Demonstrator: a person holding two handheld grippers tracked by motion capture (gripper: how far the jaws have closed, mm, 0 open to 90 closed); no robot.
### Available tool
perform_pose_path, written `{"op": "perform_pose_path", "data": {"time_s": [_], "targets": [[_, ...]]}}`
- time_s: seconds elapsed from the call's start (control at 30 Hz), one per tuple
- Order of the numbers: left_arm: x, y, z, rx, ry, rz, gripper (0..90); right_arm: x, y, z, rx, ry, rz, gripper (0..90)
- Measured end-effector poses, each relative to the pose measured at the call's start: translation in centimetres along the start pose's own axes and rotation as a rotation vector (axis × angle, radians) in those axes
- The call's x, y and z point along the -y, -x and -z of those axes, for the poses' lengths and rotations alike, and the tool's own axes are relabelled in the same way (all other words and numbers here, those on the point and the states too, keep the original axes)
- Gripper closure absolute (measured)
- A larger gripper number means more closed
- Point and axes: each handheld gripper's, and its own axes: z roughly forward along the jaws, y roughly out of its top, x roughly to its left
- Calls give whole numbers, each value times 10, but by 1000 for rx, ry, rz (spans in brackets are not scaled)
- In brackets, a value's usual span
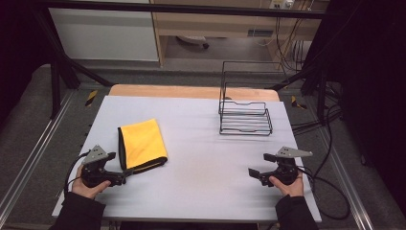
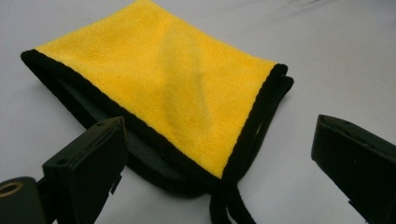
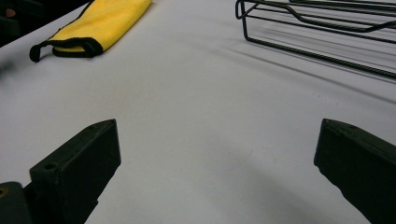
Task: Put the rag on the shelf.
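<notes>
Nothing yet gripped or shifted, judging from the layout: folded yellow microfibre cloth (image 1: 142, 143) lying flat on the pale grey tabletop (image 1: 206, 163), toward the near-left part, untouched. Left gripper (image 1: 118, 166) resting on the table just beside the cloth's near corner, jaws spread wide with nothing between the pads, pointed at that corner. Right gripper (image 1: 261, 164) parked well apart on the near-right side, jaws likewise spread and empty, facing bare tabletop. Whole job apparently still ahead: closing in on the cloth, pinching an edge, then carrying or unfolding it, possibly toward the black wire rack (image 1: 245, 117) standing at the far right, though that destination only a guess. As for the cloth seen close from the left gripper view (image 2: 163, 88): plush, bright yellow upper face, black stitched binding along the edges, folded at least double with a darker inner layer peeking out along one long side, a soft crease running across the top, and a small black hanging loop (image 2: 229, 205) trailing from the corner nearest the jaws. Soft and limp by the look of it, likely to sag once lifted by one edge.
</notes>
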Motion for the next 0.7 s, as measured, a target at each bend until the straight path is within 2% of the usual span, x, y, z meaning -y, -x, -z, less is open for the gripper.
{"op": "perform_pose_path", "data": {"time_s": [0.47,0.7], "targets": [[-6,5,-2,-10,-14,-8,42,0,0,1,7,1,-1,11],[-12,12,-3,-16,-27,-10,73,-1,-2,0,9,-1,-1,11]]}}
